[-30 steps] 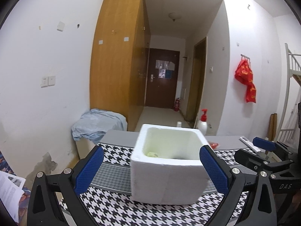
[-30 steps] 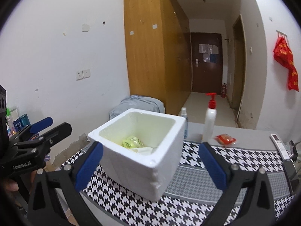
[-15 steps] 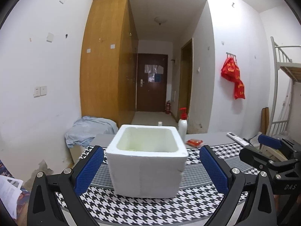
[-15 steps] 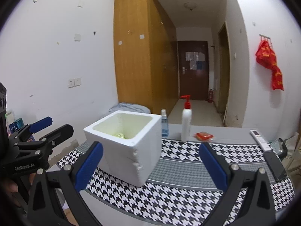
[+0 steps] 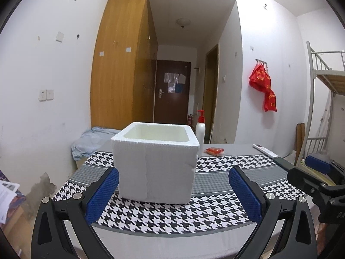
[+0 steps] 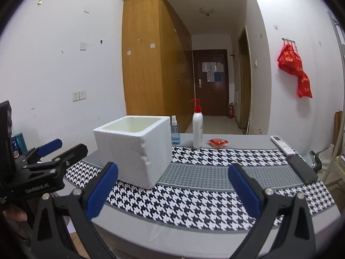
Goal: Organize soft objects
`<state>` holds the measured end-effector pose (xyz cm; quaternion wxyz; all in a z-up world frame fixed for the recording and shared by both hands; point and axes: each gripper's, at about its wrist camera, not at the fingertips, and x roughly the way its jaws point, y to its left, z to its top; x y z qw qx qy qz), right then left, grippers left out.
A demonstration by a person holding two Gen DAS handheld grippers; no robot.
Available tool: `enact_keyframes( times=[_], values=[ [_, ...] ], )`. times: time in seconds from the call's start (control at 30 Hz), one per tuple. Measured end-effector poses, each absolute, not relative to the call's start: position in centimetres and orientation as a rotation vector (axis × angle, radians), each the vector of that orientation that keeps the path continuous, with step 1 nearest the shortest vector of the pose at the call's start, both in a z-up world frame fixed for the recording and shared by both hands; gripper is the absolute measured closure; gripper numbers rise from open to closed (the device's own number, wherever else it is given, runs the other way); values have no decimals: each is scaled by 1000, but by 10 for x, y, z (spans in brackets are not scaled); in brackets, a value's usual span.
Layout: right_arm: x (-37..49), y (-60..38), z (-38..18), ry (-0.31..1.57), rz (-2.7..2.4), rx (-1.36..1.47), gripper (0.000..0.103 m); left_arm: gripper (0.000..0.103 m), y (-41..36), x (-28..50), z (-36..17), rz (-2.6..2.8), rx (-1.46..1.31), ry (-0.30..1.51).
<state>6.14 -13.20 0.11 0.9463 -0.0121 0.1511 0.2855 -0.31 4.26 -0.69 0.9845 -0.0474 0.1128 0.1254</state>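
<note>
So from the left wrist camera, the left gripper (image 5: 173, 192) sits low at the near edge of the table (image 5: 237, 145), fingers spread wide with nothing between them. Straight ahead is the white foam box (image 5: 154, 161), standing upright on the houndstooth mat (image 5: 194, 211), probably parked there as the bin for soft stuff. From this low angle its inside is hidden, so no telling what's in it. A red packet (image 5: 214, 151) lies behind it on the bare grey tabletop, next to a pump bottle (image 5: 200, 129).

Over on the right wrist camera, the right gripper (image 6: 172, 192) is also spread apart and empty, held back from the mat. The foam box sits left of centre, with a blue spray bottle (image 6: 175, 130) just behind it. A remote (image 6: 282, 144) and a phone (image 6: 303, 170) lie off right. No soft item shows outside the box except maybe that packet, so the job looks about done.
</note>
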Motion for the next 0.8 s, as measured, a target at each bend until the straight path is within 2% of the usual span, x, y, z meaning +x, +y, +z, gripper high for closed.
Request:
enact_keyframes(
  times=[0.27, 0.8],
  values=[
    [49, -136, -16, 317, 577, -20, 0, 1, 26, -18, -22, 269, -70, 215],
    [35, -143, -22, 312, 575, -17, 0, 1, 18, -32, -19, 267, -63, 197]
  ],
)
